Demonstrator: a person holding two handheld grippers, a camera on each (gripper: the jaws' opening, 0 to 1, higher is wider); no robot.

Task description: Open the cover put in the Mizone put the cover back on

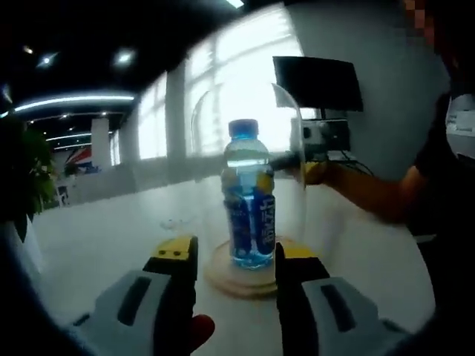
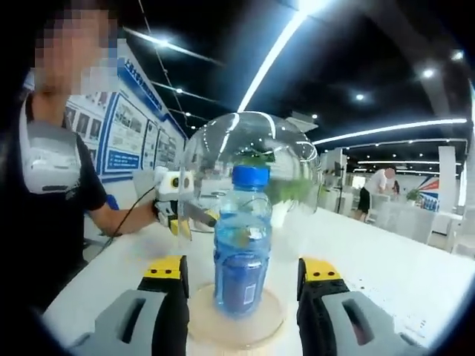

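Note:
A Mizone bottle [image 1: 251, 211] with a blue cap and blue label stands upright on a round wooden base [image 1: 241, 280]. A clear glass dome cover [image 1: 289, 148] stands over the bottle; I cannot tell whether its rim rests on the base. My left gripper [image 1: 236, 251] is open, its yellow-tipped jaws either side of the base's near edge. My right gripper [image 2: 243, 268] is open too, flanking the bottle [image 2: 241, 245] and base [image 2: 236, 322] under the dome [image 2: 297, 159]. Each gripper shows in the other's view beside the dome: the right gripper [image 1: 310, 169], the left gripper [image 2: 177, 211].
The base sits on a wide white table [image 1: 104, 237]. The person holding the grippers, in a dark shirt [image 2: 52, 222], stands close at the table's edge. A dark monitor [image 1: 318, 83] is behind, a plant [image 1: 22, 182] at the left, another person [image 2: 375, 189] far off.

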